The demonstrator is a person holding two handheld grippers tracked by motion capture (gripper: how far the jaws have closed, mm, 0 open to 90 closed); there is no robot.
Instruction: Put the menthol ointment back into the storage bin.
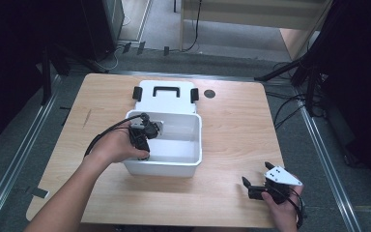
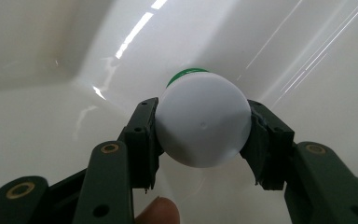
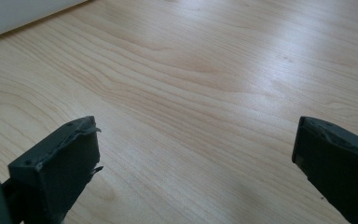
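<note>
Lid [image 1: 166, 94] lies behind bin [image 1: 193, 162] on table [image 1: 236, 125].

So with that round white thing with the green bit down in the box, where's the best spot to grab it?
Across its widest part, one pad on each side, coming from above into the open white bin. The white ball-shaped object is smooth and round, so off-centre pads would likely slip. The left gripper already clamps it this way.
</note>
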